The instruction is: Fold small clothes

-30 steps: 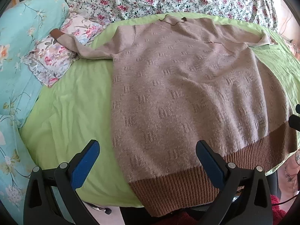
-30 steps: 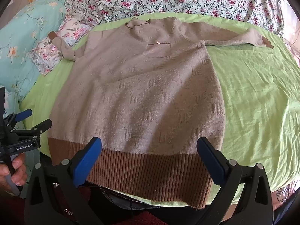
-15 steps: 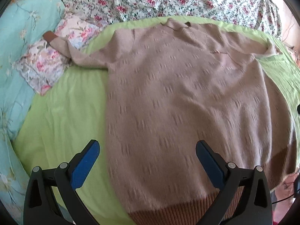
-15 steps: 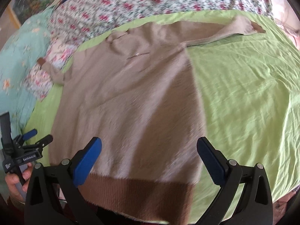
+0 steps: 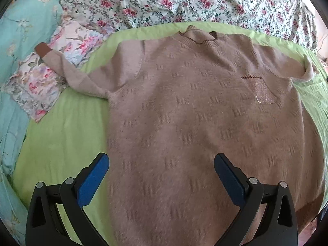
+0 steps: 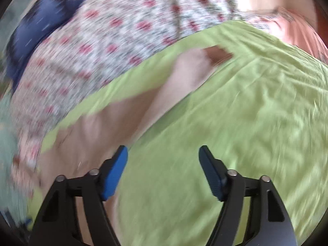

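A beige knit sweater [image 5: 194, 123] with brown cuffs and hem lies flat, front up, on a green sheet [image 5: 67, 135]. Its left sleeve [image 5: 67, 71] reaches onto a floral cloth, brown cuff [image 5: 42, 50] at the end. My left gripper [image 5: 161, 170] is open and empty, above the sweater's lower body. In the blurred right wrist view, my right gripper [image 6: 163, 164] is open and empty over the green sheet [image 6: 235, 133], beside the right sleeve [image 6: 164, 94], whose brown cuff [image 6: 218, 54] lies ahead.
Floral bedding [image 5: 184, 2] lies behind the sweater. A teal floral blanket [image 5: 18, 30] and a small floral cloth [image 5: 41, 86] are at the left. A dark blue item [image 6: 39, 26] sits at the far left in the right wrist view.
Both grippers have moved forward over the bed. The right one has swung right, off the sweater's hem toward the right sleeve, and its jaws have narrowed. The sweater has not moved.
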